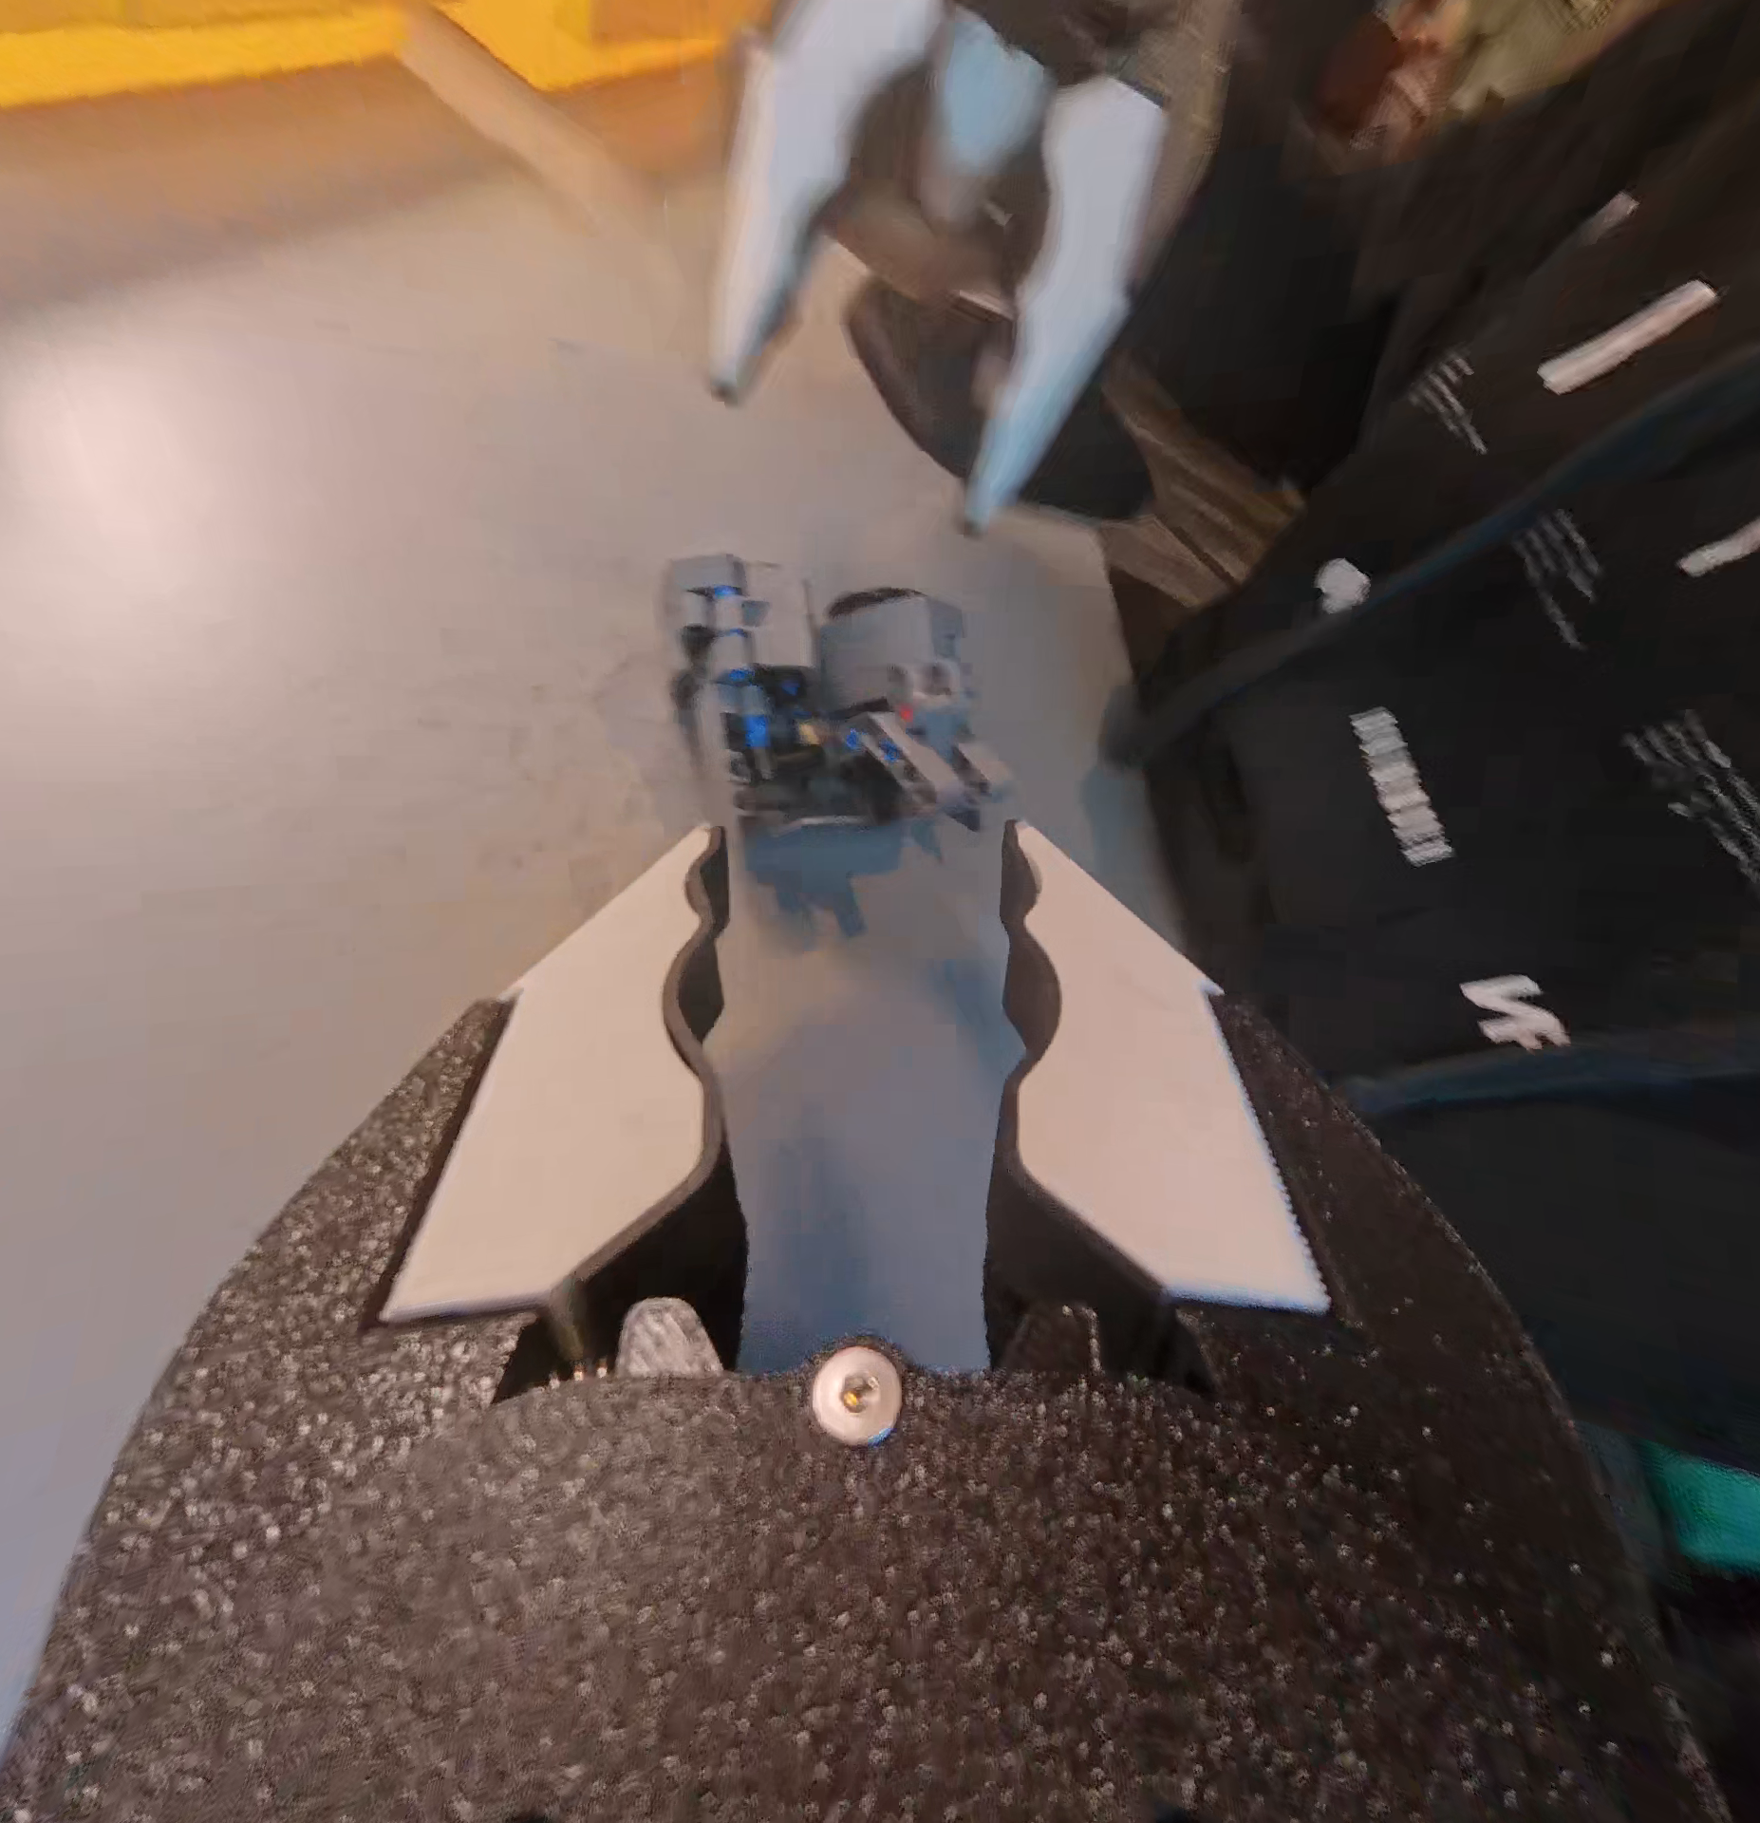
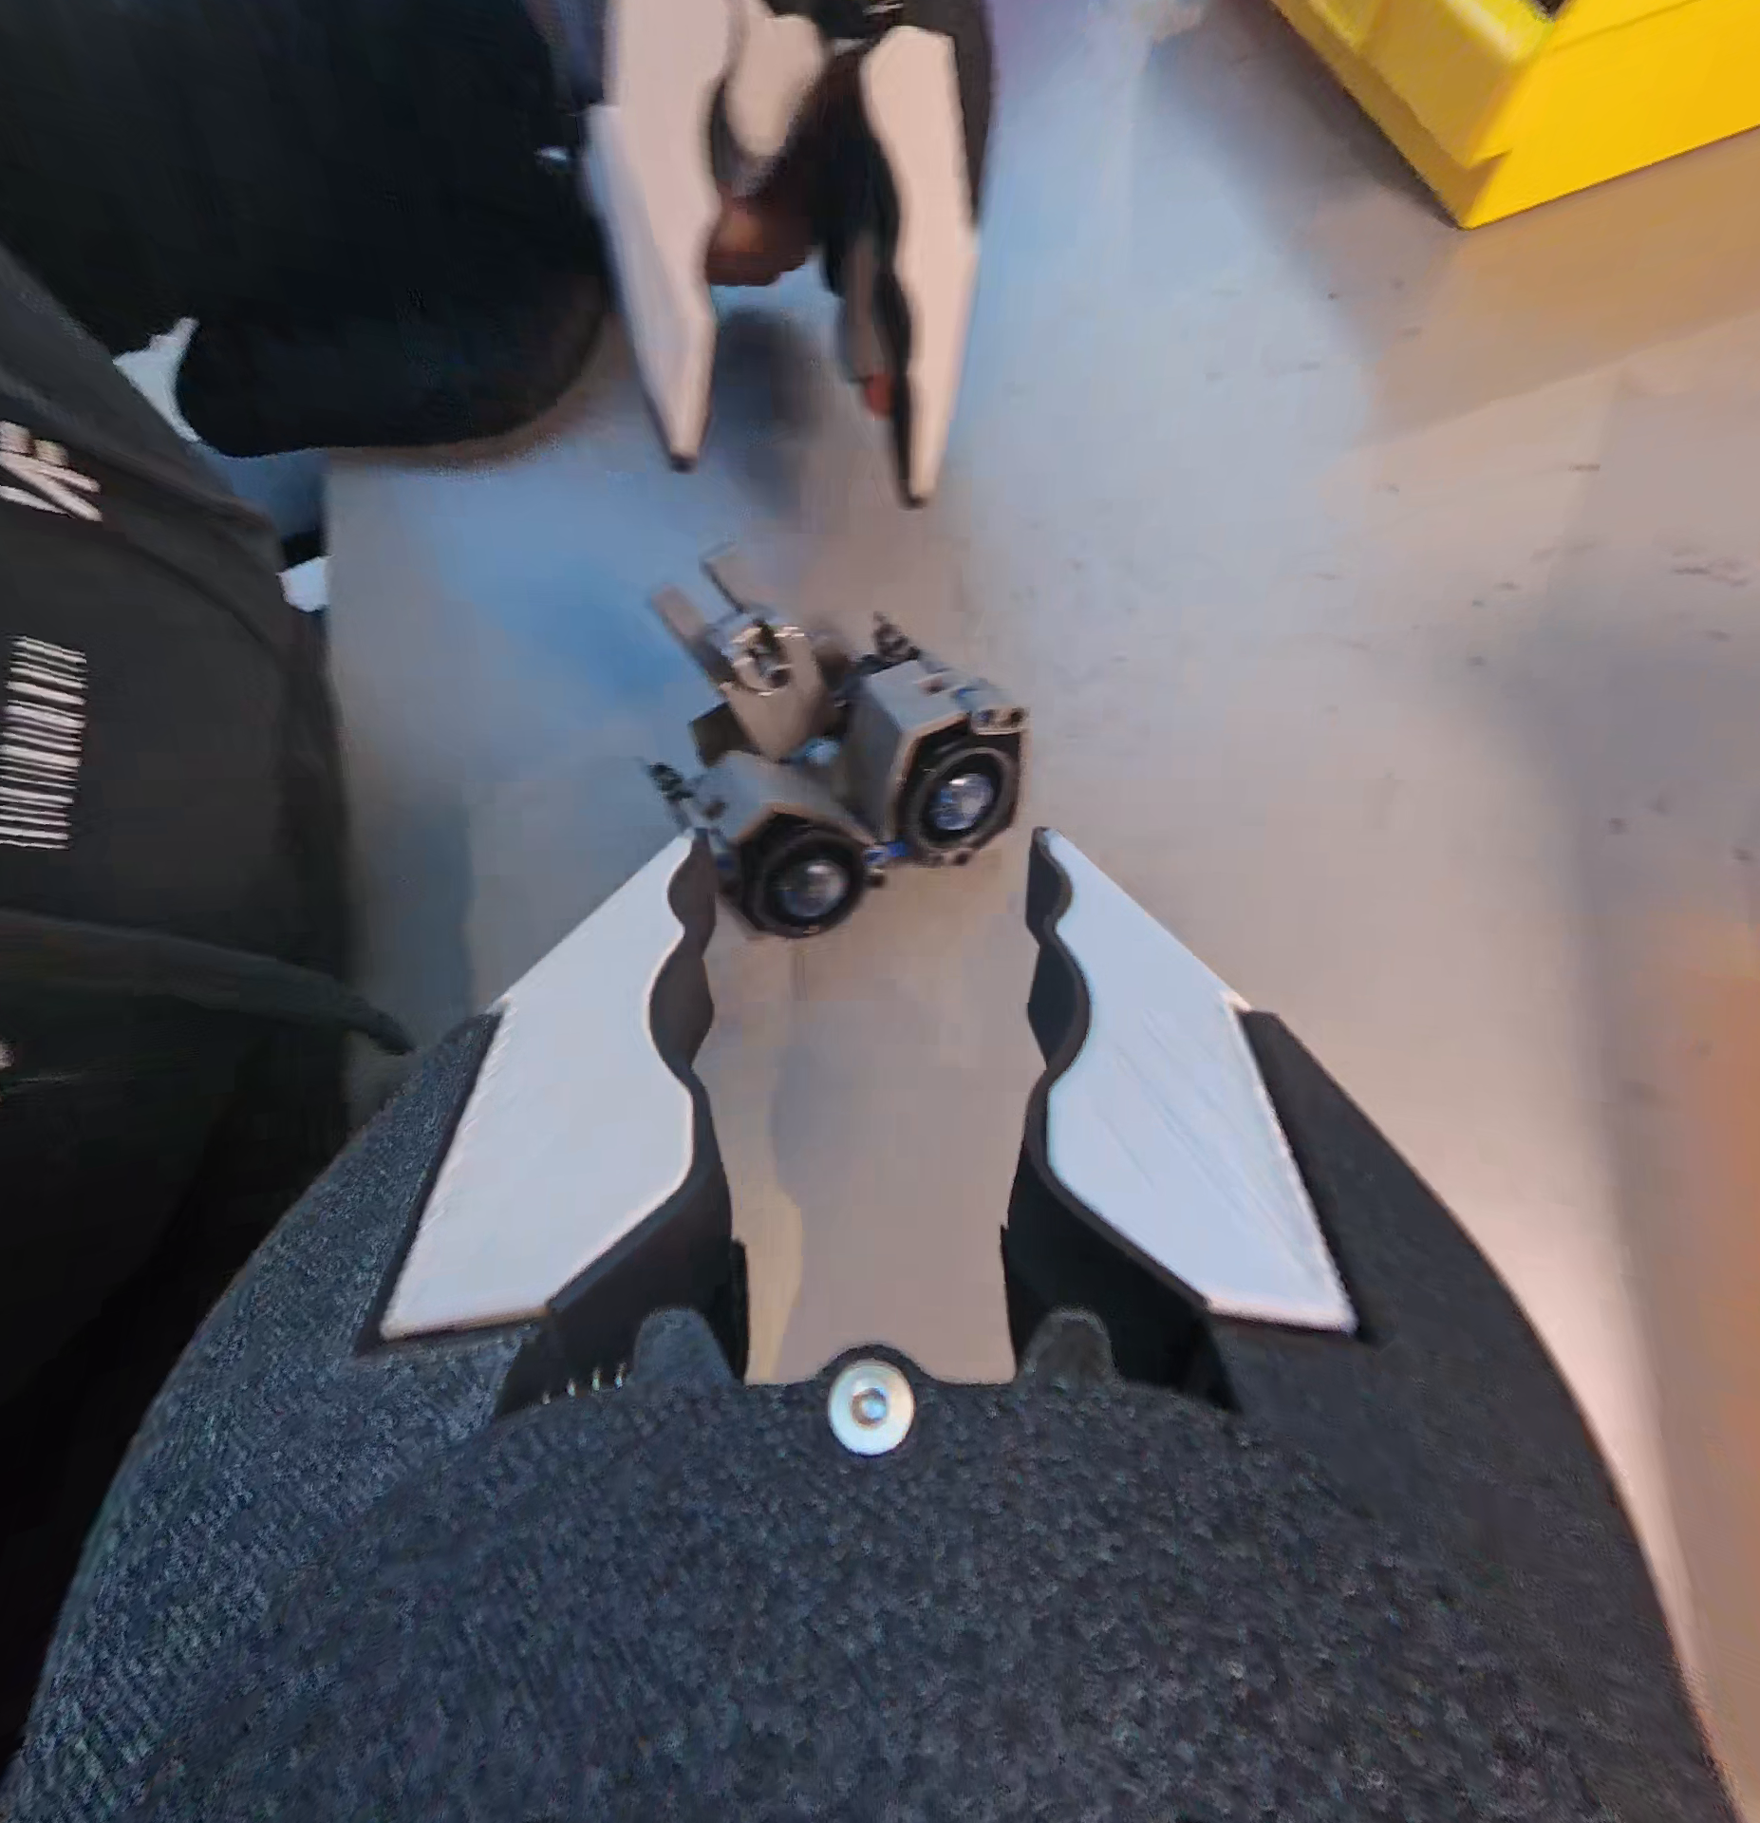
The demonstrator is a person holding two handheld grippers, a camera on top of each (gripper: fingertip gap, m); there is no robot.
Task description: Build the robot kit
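A small grey brick-built assembly (image 1: 817, 710) with blue and black parts lies on the pale grey surface (image 1: 265, 691). In the right wrist view the assembly (image 2: 837, 769) shows two round black-rimmed ends facing me. My left gripper (image 1: 861, 838) is open and empty, its tips just short of the assembly on the near side. My right gripper (image 2: 866, 843) is open and empty, its tips flanking the assembly's near end without touching. Each gripper shows opposite the other, blurred and open: the right one (image 1: 851, 456), the left one (image 2: 799, 473).
A black garment with white markings (image 1: 1497, 789) lies along the right in the left wrist view and along the left in the right wrist view (image 2: 117, 691). A yellow bin (image 2: 1547, 99) stands at the far corner; it also shows in the left wrist view (image 1: 166, 59). The left gripper's tips are roughly 11 cm from the right gripper's.
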